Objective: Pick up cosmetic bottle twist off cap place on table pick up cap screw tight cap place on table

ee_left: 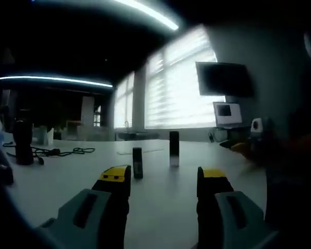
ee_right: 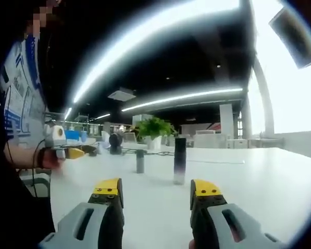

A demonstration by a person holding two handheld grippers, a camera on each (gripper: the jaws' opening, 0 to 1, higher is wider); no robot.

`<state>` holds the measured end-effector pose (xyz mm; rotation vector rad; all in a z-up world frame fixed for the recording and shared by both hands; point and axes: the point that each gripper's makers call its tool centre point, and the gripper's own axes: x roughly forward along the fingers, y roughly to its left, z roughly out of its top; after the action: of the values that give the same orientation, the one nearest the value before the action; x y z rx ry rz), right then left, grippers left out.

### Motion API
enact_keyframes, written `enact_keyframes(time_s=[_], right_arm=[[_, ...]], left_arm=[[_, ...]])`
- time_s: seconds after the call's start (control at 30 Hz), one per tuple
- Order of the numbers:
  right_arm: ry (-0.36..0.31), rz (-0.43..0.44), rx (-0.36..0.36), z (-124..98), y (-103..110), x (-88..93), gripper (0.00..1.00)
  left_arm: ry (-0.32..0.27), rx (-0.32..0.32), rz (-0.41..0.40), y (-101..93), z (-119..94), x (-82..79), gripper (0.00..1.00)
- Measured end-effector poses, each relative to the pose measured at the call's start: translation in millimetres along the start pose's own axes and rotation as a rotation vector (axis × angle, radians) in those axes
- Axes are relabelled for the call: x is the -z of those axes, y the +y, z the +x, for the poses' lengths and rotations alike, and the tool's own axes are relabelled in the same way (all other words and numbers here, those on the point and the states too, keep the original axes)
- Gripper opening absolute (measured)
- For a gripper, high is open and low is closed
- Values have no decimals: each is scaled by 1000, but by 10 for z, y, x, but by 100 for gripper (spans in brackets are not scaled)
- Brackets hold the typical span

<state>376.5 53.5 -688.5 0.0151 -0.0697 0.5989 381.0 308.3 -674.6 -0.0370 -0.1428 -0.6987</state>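
The white desk [ee_right: 259, 181] is being viewed from both sides. The tall cosmetic bottle [ee_right: 180, 160] is standing upright mid-desk, its small dark cap [ee_right: 140, 161] standing just beside it, apart. The left tongs [ee_left: 164, 177] and right tongs [ee_right: 155, 190] are being held spread, empty, short of both.

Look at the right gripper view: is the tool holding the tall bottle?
No, the right tool is open and empty; the tall bottle stands on the table beyond.
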Motion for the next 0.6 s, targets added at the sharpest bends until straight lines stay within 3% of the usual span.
enact_keyframes(time_s=[0.6], right_arm=[[12,3,-1,9,-1,23,45]], left_arm=[[3,-5,-6,15,4,10,41]])
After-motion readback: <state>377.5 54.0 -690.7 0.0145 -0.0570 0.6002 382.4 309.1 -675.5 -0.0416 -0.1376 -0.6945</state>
